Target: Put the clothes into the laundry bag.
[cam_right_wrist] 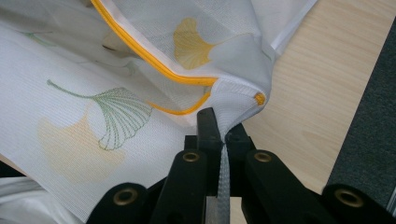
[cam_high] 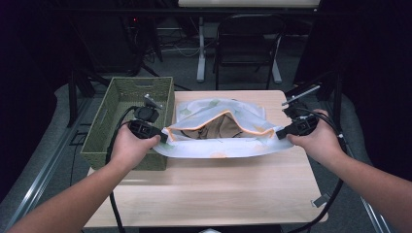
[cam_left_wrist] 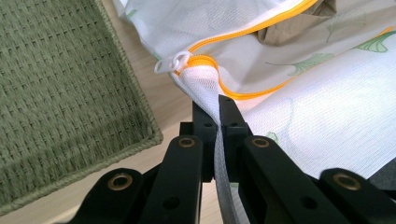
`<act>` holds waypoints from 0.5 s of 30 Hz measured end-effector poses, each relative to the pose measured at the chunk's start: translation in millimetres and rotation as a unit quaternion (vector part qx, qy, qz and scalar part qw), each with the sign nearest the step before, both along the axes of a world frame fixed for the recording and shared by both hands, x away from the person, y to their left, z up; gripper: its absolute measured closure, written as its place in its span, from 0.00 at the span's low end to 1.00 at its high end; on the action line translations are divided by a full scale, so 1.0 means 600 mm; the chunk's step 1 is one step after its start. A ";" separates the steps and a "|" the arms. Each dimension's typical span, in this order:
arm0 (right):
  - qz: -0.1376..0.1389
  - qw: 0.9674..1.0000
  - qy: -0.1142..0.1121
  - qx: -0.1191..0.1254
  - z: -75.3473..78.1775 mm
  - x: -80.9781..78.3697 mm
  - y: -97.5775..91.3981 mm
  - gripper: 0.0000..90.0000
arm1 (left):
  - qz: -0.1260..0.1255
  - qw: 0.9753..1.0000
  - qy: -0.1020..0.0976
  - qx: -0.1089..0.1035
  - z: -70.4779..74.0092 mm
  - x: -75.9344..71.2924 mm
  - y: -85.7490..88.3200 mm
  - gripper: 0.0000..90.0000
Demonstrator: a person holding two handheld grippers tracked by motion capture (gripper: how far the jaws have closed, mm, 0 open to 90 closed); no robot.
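Observation:
A white mesh bag (cam_high: 218, 145) with an orange zipper and ginkgo leaf prints lies stretched across the wooden table (cam_high: 218, 189), its zipper open, a brown garment (cam_high: 221, 128) showing inside. My left gripper (cam_high: 163, 137) is shut on the bag's left corner by the white zipper pull (cam_left_wrist: 170, 63); the mesh (cam_left_wrist: 299, 107) is pinched between the jaws (cam_left_wrist: 218, 112). My right gripper (cam_high: 281, 134) is shut on the bag's right corner, mesh (cam_right_wrist: 93, 116) running between its jaws (cam_right_wrist: 223, 126) next to the zipper's end (cam_right_wrist: 259, 98).
A green woven basket (cam_high: 116, 116) stands on the table's left side, right beside my left hand; its wall (cam_left_wrist: 60, 93) is close to the left gripper. A black chair (cam_high: 248, 43) and a table leg stand beyond the far edge.

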State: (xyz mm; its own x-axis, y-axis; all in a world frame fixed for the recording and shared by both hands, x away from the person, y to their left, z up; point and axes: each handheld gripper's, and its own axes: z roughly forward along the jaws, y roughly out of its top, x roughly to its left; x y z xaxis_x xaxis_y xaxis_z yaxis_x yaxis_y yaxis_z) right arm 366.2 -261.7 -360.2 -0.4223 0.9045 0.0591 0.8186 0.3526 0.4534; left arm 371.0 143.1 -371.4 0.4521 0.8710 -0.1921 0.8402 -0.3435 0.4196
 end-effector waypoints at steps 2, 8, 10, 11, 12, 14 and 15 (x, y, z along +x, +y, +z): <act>0.002 1.000 0.004 0.001 -0.007 -0.003 -0.005 0.99 | -0.002 1.000 0.003 -0.001 -0.003 -0.002 -0.002 0.98; -0.002 1.000 0.012 0.023 -0.035 -0.016 -0.015 0.99 | -0.010 1.000 -0.001 0.008 -0.013 -0.009 -0.011 0.98; -0.001 1.000 0.014 0.025 -0.043 -0.021 -0.017 0.99 | -0.016 1.000 -0.001 0.011 -0.019 -0.013 -0.011 0.98; -0.006 1.000 0.018 0.023 -0.046 -0.022 -0.016 0.99 | -0.015 1.000 0.001 0.009 -0.022 -0.016 -0.011 0.98; -0.006 1.000 0.018 0.023 -0.046 -0.022 -0.016 0.99 | -0.015 1.000 0.001 0.009 -0.022 -0.016 -0.011 0.98; -0.003 0.999 0.017 0.031 -0.057 -0.028 -0.018 0.99 | -0.021 1.000 0.003 0.012 -0.030 -0.024 -0.012 0.98; -0.003 0.999 0.017 0.031 -0.057 -0.028 -0.018 0.99 | -0.023 1.000 0.003 0.013 -0.034 -0.027 -0.012 0.98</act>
